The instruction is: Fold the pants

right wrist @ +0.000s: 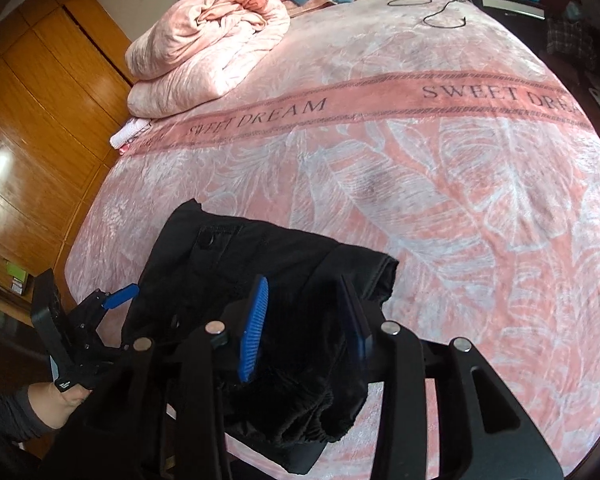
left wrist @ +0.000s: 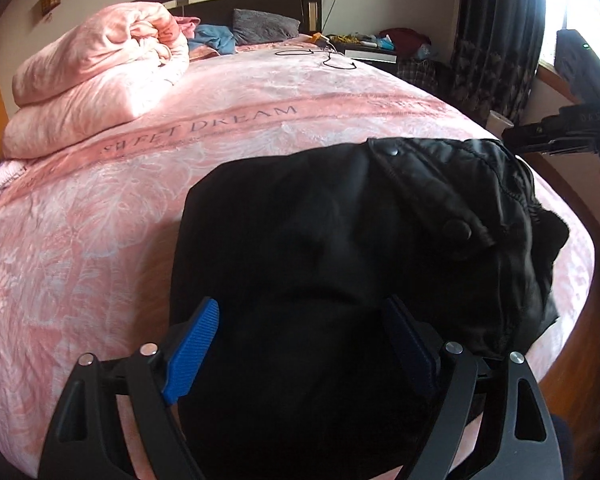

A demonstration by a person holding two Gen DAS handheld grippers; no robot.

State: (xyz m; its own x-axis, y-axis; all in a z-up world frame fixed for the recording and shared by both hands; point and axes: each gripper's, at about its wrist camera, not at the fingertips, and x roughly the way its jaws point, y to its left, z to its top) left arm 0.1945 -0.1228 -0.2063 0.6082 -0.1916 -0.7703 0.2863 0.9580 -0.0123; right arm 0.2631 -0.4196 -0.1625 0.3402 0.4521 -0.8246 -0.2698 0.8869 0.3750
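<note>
a bed (right wrist: 440, 184) covered with a pink leaf-patterned blanket is seen. a folded pink quilt (right wrist: 204, 56) is laid near its far left side. the black pants (left wrist: 340, 248) are bunched at the near edge of the bed. the left hand-held gripper (left wrist: 300, 344) is held over them with jaws wide apart, nothing clamped. the right hand-held gripper (right wrist: 306, 324) is partly opened, with waistband cloth between its pads (right wrist: 254, 328); whether the cloth is pressed cannot be told.

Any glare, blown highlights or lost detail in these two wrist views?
Left wrist: window at top right blown out white; pants nearly featureless black, folds hard to read; strong fisheye bend on the bed. Right wrist: glare patches on the wardrobe; pants again crushed to black.
</note>
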